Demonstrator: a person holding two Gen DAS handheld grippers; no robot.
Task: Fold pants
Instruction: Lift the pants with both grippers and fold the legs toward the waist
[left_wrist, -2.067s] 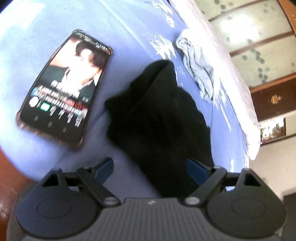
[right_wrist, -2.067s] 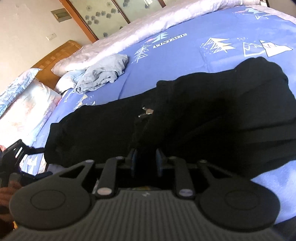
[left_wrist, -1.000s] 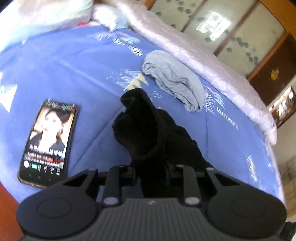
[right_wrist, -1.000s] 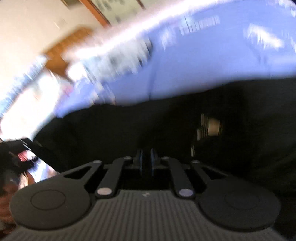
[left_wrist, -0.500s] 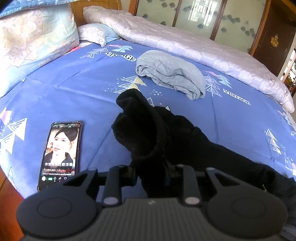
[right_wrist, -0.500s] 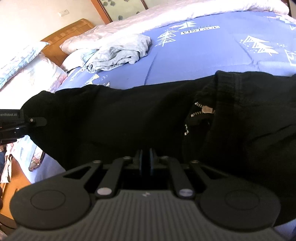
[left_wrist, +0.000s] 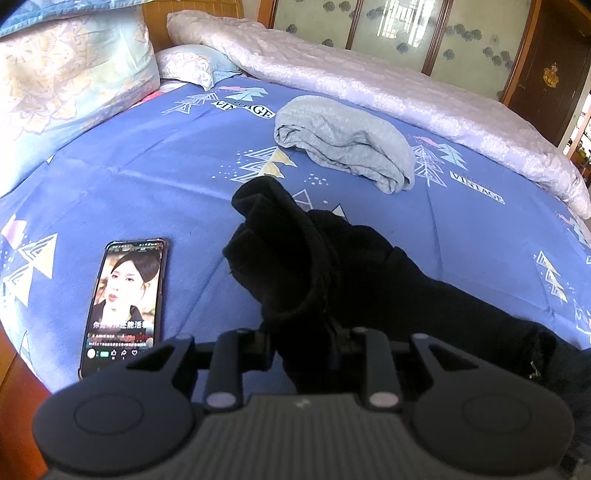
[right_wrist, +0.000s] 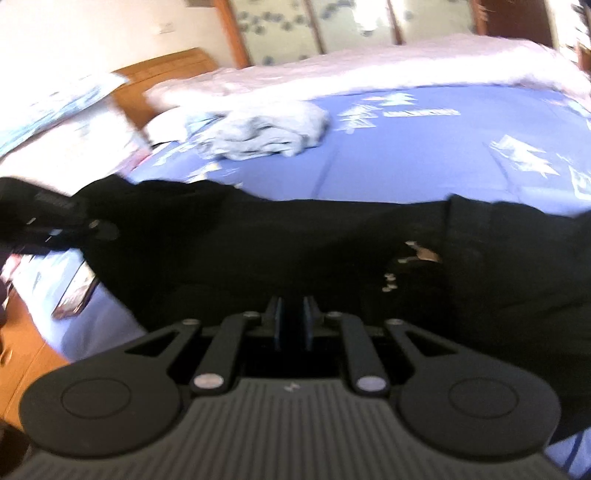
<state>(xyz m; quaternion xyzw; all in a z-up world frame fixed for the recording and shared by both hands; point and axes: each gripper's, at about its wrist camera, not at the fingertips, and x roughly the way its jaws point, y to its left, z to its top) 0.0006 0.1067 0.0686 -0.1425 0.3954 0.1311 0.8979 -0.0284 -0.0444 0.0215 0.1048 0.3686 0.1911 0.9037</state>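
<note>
Here the black pants (left_wrist: 369, 266) are lying across the blue bedsheet (left_wrist: 147, 173), stretched between the 2 grippers. The left gripper (left_wrist: 303, 347) is clenching a bunched end of the pants, and the fabric is rising in a crumpled lump just in front of its fingers. The right gripper (right_wrist: 293, 325) is also pinching the pants; its blue pads (right_wrist: 277, 325) are standing close together with dark cloth between them. In the right wrist view the picture is blurring, and a zipper (right_wrist: 417, 254) is showing to the right of the fingers. A phone (left_wrist: 125, 302) with a lit screen is lying on the sheet to the left of the pants, apart from them. A grey folded garment (left_wrist: 347, 144) is resting further back, near the pale quilt (left_wrist: 406, 92). Pillows (left_wrist: 66, 70) are sitting at the head of the bed.
</note>
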